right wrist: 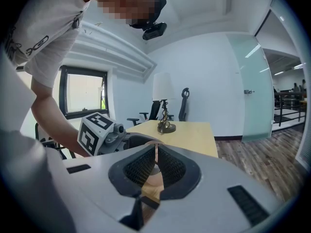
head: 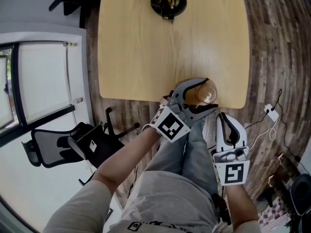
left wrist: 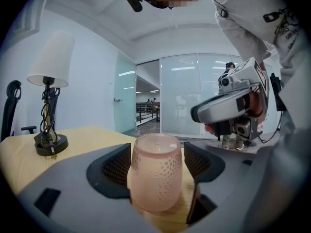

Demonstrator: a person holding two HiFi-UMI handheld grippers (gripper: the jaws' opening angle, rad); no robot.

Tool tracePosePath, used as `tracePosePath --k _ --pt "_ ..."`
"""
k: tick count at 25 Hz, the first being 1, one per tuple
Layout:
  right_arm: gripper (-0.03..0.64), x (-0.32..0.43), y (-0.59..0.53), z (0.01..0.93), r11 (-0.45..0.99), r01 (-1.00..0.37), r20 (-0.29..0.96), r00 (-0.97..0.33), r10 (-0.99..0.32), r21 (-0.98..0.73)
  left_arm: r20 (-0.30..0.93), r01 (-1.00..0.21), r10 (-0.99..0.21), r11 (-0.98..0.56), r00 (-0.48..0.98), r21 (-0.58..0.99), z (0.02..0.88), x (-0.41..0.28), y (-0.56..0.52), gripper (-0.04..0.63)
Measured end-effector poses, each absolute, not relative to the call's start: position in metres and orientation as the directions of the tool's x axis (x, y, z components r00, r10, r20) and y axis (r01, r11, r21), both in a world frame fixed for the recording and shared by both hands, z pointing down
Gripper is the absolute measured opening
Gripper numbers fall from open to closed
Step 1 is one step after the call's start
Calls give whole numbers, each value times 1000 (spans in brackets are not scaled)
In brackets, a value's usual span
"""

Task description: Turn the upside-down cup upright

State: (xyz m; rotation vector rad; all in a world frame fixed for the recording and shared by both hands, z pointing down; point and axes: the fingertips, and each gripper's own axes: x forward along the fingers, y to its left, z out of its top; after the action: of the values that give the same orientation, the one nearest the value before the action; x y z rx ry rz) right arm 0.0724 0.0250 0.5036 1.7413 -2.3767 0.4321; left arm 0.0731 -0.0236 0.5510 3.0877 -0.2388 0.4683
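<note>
A pink cup (head: 206, 92) with a dotted wall stands on end on the wooden table (head: 146, 57), close to its near edge. Which end is up I cannot tell. My left gripper (head: 213, 94) is open, one jaw on each side of the cup (left wrist: 156, 174); in the left gripper view a sliver of space shows by the right pad (left wrist: 201, 161). My right gripper (head: 224, 116) is shut and holds nothing. It hangs below and in front of the table's edge, above the person's lap, and points toward the cup (right wrist: 154, 171).
A lamp (head: 168, 2) with a black base stands at the table's far end. A black office chair (head: 58, 147) is on the left by the window. A white plug and cable (head: 271, 113) lie on the wooden floor at the right.
</note>
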Motion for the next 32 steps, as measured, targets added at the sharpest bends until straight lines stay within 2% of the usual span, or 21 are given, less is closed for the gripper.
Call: tracePosePath --k 10,13,18,23,32 --pt "26 77 28 511 265 -953 309 -299 -903 -148 271 -188 -185 -982 945 -14 552 74 -34 325" --pt "26 78 28 508 264 -953 307 -298 -904 -149 237 -226 -213 -974 948 26 548 73 -41 324" --pt "26 81 28 507 286 -948 316 -316 -894 -140 158 -308 -279 -928 947 208 537 64 -56 322" --pt "26 83 24 502 300 -942 314 -334 -889 -153 133 -334 -307 -878 942 341 531 55 -66 322" --pt "26 78 17 498 319 -904 301 -401 -865 -284 -8 -293 -396 -693 918 658 508 35 -69 322"
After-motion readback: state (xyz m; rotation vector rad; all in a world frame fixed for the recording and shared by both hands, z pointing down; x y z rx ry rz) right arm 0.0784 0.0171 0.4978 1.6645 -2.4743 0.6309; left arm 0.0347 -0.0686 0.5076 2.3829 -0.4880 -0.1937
